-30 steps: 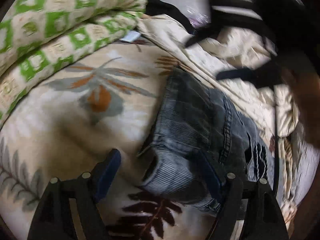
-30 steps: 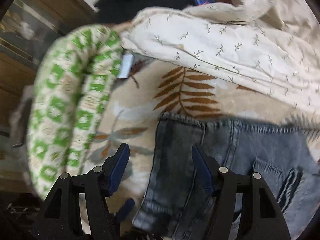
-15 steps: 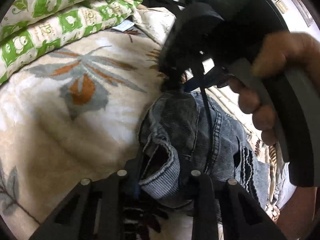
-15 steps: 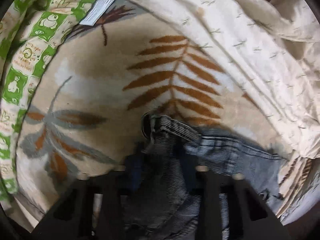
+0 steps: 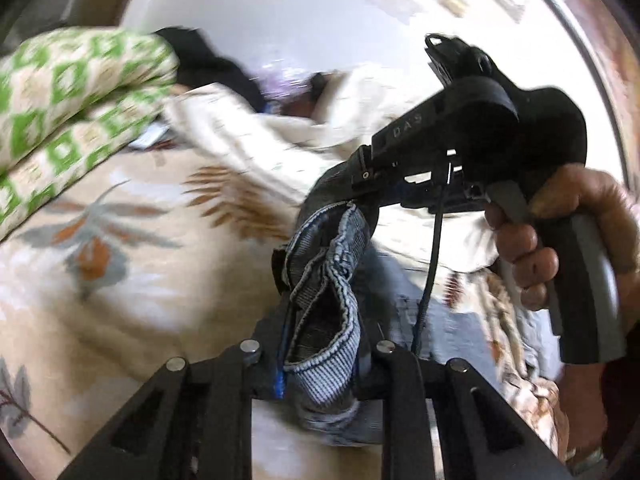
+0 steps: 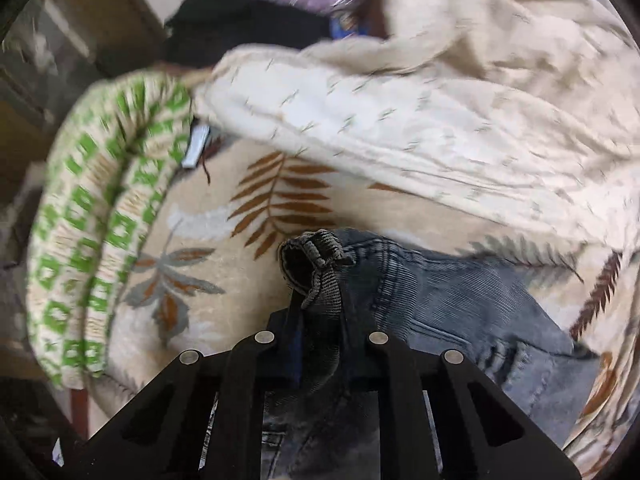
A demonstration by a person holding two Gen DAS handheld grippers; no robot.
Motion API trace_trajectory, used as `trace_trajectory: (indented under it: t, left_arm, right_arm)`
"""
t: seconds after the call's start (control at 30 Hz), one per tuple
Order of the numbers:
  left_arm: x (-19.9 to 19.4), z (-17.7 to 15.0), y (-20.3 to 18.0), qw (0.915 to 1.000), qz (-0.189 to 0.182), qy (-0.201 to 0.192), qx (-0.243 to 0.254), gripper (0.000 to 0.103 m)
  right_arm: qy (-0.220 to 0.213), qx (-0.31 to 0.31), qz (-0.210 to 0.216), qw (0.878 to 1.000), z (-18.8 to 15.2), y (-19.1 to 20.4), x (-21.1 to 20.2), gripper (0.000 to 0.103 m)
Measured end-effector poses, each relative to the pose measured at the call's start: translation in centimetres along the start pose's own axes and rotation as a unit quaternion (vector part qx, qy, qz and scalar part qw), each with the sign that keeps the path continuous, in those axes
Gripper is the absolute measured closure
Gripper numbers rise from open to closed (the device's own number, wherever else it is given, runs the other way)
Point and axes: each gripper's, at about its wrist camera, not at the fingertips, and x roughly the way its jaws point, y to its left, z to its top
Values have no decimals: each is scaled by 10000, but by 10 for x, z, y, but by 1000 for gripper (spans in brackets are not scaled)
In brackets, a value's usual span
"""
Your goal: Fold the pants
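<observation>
Denim everywhere — the pants (image 6: 472, 312) lie on the leaf-print blanket (image 6: 224, 280), one ribbed hem pinched in the left gripper (image 5: 324, 344), another bunched between the clamped fingers of the right gripper (image 6: 320, 320). Her right hand (image 5: 568, 240) grips the handle just beside the green-checked quilt (image 6: 100, 220) — cream duvet (image 6: 440, 112) piled behind.

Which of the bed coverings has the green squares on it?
The rolled quilt at the left edge of the bed; the cream blanket has tiny sprigs, and the bedspread underneath has leaves.
</observation>
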Motion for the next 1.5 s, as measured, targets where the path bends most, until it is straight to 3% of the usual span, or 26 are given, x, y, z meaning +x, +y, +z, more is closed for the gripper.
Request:
trace_trajectory:
  t: [0.2, 0.4, 0.63, 0.83, 1.03, 1.1, 1.17, 1.23, 1.3, 1.43, 1.5]
  left_arm:
    - [1, -12, -64, 9975, -380, -14, 590, 80]
    - [23, -42, -136, 9900, -788, 301, 1130, 80]
    - [79, -87, -210, 9748, -1089, 998, 1670, 80]
    - [109, -124, -236, 9643, -911, 1293, 2122, 80]
    - [124, -134, -243, 9580, -699, 1325, 2447, 80]
    - [121, -133, -245, 9552, -753, 1328, 2536, 77]
    - [107, -129, -244, 9517, -961, 1367, 2576, 65]
    - [93, -122, -241, 9474, -1215, 1537, 2530, 50]
    - [64, -116, -240, 9438, -1310, 1372, 2707, 44]
    - [2, -98, -230, 9288, -1386, 804, 3343, 29]
    - [-18, -84, -218, 9238, -1116, 416, 3639, 24]
  right_arm:
    - [-612, 421, 304, 9968, -23, -41, -51, 90]
    - [-981, 935, 491, 9895, -60, -129, -82, 90]
    - [-1129, 1805, 648, 9749, -117, -244, -73, 90]
    - [-1201, 2391, 978, 9586, -153, -303, -38, 90]
    - [-1204, 2479, 1114, 9548, -154, -314, -16, 88]
    - [-1217, 2679, 1267, 9473, -156, -318, -17, 85]
    - [-1311, 2895, 1391, 9379, -162, -325, -24, 68]
    - [-1660, 2991, 1343, 9300, -172, -326, -46, 58]
    - [-1934, 2890, 1256, 9291, -179, -322, -66, 57]
    - [-2670, 2531, 1147, 9228, -202, -291, -119, 57]
    - [-2966, 2196, 1005, 9240, -212, -267, -136, 56]
